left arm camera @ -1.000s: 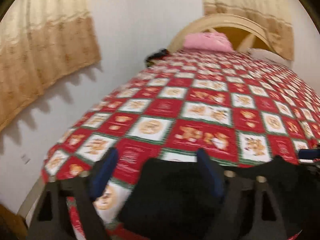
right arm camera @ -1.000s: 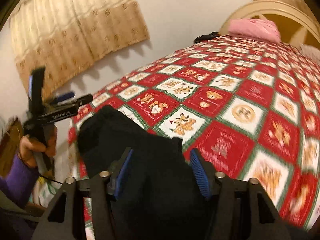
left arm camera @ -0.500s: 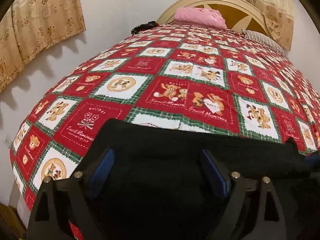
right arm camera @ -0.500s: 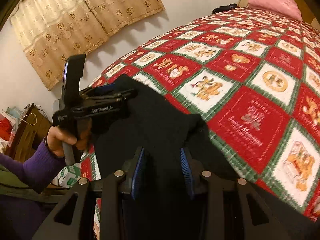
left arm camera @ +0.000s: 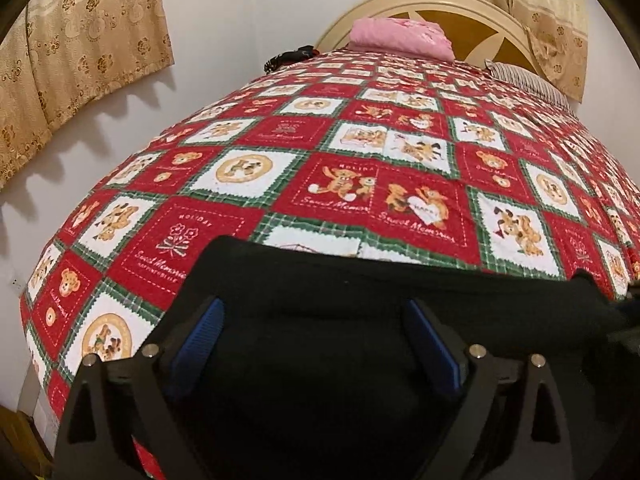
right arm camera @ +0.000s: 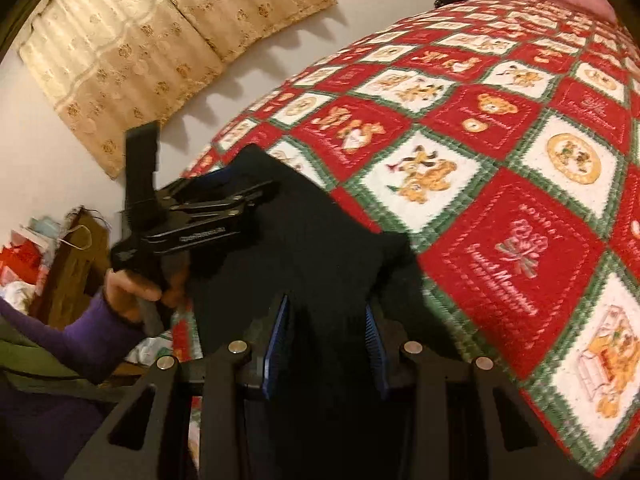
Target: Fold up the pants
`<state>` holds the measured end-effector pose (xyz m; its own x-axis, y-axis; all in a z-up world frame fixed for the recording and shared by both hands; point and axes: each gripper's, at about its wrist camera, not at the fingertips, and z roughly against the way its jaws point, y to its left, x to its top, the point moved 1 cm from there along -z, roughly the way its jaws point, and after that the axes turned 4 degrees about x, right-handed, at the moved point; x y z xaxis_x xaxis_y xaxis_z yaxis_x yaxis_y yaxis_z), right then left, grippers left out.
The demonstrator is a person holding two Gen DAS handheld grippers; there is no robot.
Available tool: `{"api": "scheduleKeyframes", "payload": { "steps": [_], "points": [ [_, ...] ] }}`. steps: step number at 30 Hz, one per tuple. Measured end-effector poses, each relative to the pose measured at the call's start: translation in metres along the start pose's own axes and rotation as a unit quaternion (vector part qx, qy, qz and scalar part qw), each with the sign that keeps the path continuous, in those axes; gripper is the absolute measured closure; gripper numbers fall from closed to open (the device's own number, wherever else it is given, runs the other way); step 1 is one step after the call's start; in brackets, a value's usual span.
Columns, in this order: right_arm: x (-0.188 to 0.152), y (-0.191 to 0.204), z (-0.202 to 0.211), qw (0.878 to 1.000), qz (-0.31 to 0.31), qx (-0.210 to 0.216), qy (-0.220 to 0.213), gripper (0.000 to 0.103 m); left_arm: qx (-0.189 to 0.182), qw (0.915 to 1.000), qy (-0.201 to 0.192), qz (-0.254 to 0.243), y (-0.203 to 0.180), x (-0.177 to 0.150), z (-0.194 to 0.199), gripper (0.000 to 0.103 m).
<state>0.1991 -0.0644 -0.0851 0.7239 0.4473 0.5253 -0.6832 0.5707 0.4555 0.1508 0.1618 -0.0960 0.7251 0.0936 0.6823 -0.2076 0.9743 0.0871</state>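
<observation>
Black pants (left arm camera: 360, 288) lie at the near end of a bed with a red, white and green teddy-bear quilt (left arm camera: 380, 140). My left gripper (left arm camera: 316, 320) sits over the pants with its blue pads (left arm camera: 200, 332) wide apart and cloth lying between them. In the right wrist view the pants (right arm camera: 320, 248) stretch from the left gripper (right arm camera: 224, 204), held by a hand in a purple sleeve, to my right gripper (right arm camera: 328, 312). The right gripper's pads (right arm camera: 276, 336) are partly closed, with a bunch of black cloth between them.
A pink pillow (left arm camera: 400, 36) and a small dark object (left arm camera: 288, 56) lie at the headboard (left arm camera: 440, 8). Beige curtains (right arm camera: 160, 40) hang on the white wall to the left. Clutter and a wooden piece (right arm camera: 60, 256) stand on the floor beside the bed.
Both grippers have come down onto the pants and spread them across the bed end. The right gripper's jaws have narrowed from wide open onto the cloth. The left jaws stay wide.
</observation>
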Motion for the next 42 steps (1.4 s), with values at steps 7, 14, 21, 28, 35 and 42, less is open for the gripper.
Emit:
{"api": "scheduleKeyframes", "payload": {
  "steps": [7, 14, 21, 28, 35, 42],
  "points": [
    [0.011, 0.005, -0.022, 0.995, -0.018, 0.095, 0.02, 0.062, -0.001, 1.0, 0.001, 0.0, 0.0, 0.0, 0.0, 0.007],
    [0.029, 0.001, -0.039, 0.993, -0.042, 0.112, -0.023, 0.053, 0.006, 1.0, 0.001, -0.005, -0.002, 0.0, -0.001, 0.006],
    [0.021, -0.045, -0.02, 0.978, -0.144, 0.106, -0.105, 0.087, 0.005, 1.0, -0.001, -0.003, -0.001, -0.001, -0.001, 0.005],
    [0.013, -0.059, -0.011, 0.973, -0.177, 0.125, -0.075, 0.094, 0.001, 1.0, -0.001, 0.001, 0.002, -0.001, -0.002, 0.004],
    [-0.048, -0.051, 0.102, 0.961, -0.184, -0.076, -0.191, 0.089, 0.005, 1.0, 0.0, -0.003, 0.001, -0.001, -0.002, 0.003],
    [-0.082, 0.014, 0.07, 0.98, -0.126, -0.062, -0.141, 0.089, 0.004, 1.0, 0.001, -0.005, 0.0, 0.0, -0.002, 0.003]
  ]
}}
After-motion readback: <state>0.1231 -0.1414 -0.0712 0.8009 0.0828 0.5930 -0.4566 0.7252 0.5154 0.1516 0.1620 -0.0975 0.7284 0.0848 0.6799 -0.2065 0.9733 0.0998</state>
